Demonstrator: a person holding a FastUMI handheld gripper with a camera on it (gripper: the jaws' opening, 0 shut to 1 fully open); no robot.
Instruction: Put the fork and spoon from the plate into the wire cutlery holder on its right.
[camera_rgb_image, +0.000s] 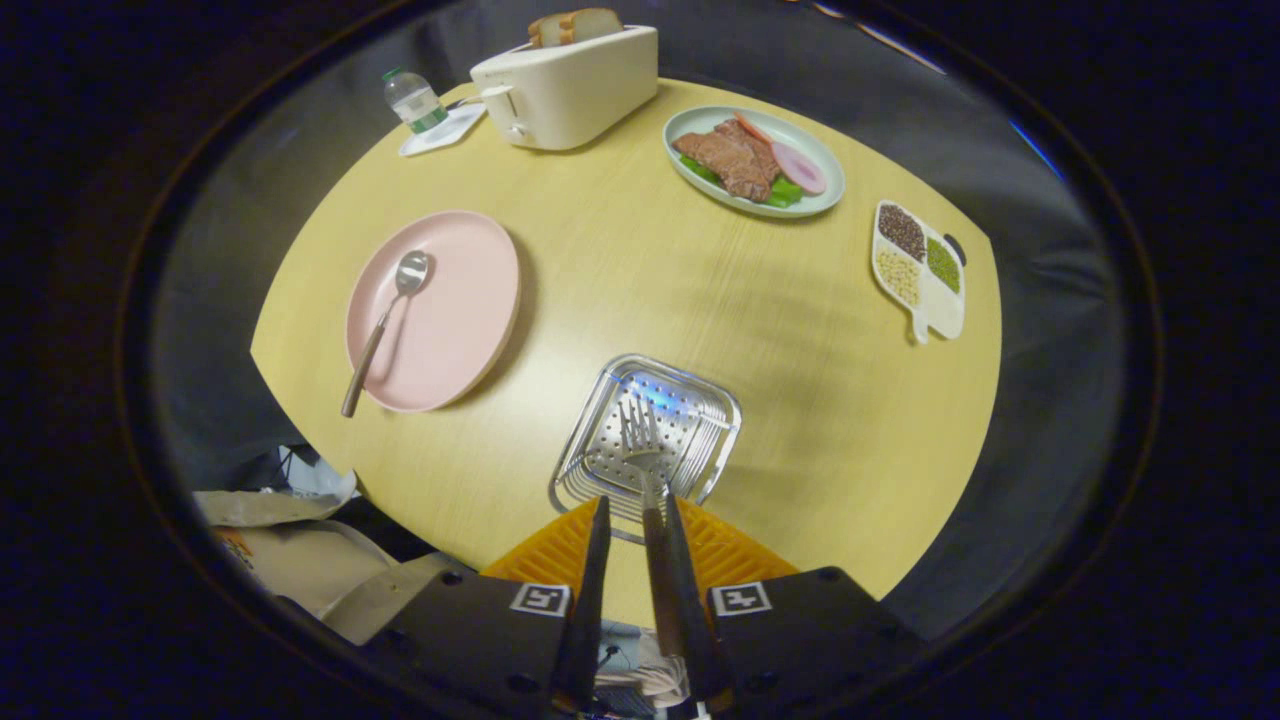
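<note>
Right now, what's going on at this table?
A person's hand-held gripper holds a fork by its handle, tines pointing ahead, over the wire holder. Whether both fingers press it is hard to tell. The spoon lies on the pink plate left of the holder, not yet moved.

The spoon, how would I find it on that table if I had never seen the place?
Start at the round yellow table and find the pink plate, left of the wire cutlery holder over which the claw holds a fork. The spoon lies on that plate, its brown handle jutting over the rim. No other plate holds cutlery; the others hold food.
</note>
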